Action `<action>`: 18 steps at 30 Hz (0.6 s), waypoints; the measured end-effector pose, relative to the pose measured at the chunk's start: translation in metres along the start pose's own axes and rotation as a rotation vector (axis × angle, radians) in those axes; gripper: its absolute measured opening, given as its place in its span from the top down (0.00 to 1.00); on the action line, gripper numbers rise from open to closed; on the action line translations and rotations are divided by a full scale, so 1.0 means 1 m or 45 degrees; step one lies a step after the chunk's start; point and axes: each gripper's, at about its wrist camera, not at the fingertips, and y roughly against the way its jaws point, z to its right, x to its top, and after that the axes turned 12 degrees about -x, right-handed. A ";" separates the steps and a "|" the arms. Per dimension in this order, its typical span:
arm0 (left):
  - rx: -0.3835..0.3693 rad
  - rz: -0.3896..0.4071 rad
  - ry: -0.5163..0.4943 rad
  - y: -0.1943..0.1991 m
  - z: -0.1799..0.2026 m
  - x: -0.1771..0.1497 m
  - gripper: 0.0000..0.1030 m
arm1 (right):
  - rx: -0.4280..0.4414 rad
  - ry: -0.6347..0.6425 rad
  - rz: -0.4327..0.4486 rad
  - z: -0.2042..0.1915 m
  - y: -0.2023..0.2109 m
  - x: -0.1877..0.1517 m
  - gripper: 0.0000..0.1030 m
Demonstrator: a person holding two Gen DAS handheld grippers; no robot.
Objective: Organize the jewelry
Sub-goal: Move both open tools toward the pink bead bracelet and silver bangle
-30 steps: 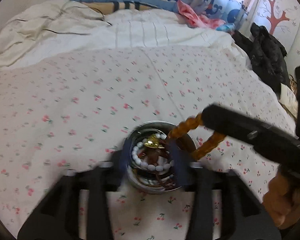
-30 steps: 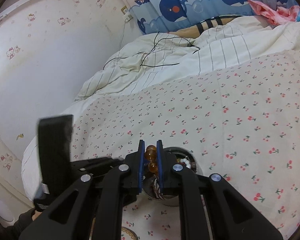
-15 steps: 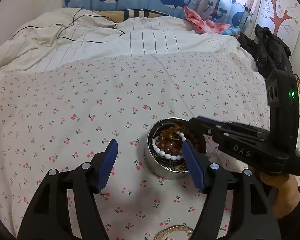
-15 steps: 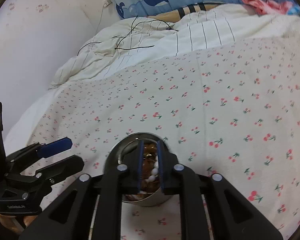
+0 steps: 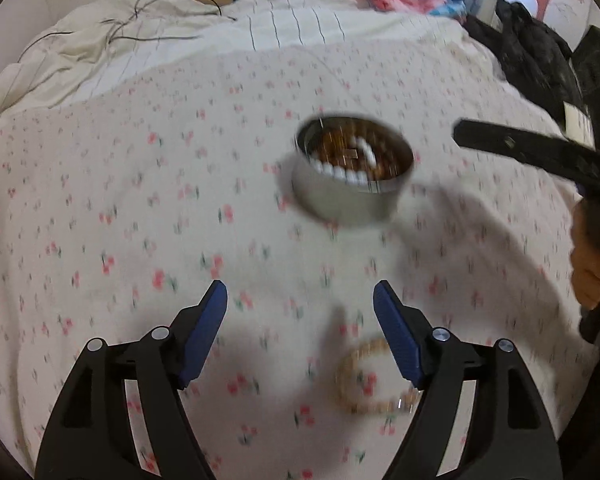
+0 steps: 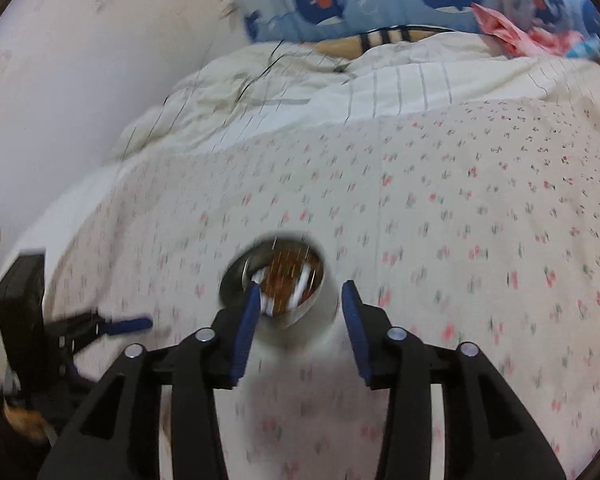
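Left wrist | bracelet (image 5: 364,380) beside left gripper (image 5: 300,304) | apart

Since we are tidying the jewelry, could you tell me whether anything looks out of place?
One beaded bracelet lies loose on the bedsheet, near the left gripper and apart from the metal tin that holds the other beads. Nothing looks spilled or broken, though the pictures are blurred.

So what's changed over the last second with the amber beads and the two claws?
The right claw let go of the amber beads, which now lie in the metal tin; its jaws have just been opening, nothing between them. The left claw drew back from the tin toward a beaded bracelet, opening wider. The tin stayed on the bedspread.
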 end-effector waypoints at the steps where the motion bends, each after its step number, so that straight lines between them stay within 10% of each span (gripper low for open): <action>1: 0.005 -0.005 -0.005 0.000 0.001 -0.005 0.30 | -0.001 0.025 -0.021 -0.005 0.001 -0.010 0.55; 18: 0.095 0.064 0.128 0.014 -0.025 -0.019 0.23 | -0.261 0.476 -0.136 -0.076 -0.034 -0.078 0.51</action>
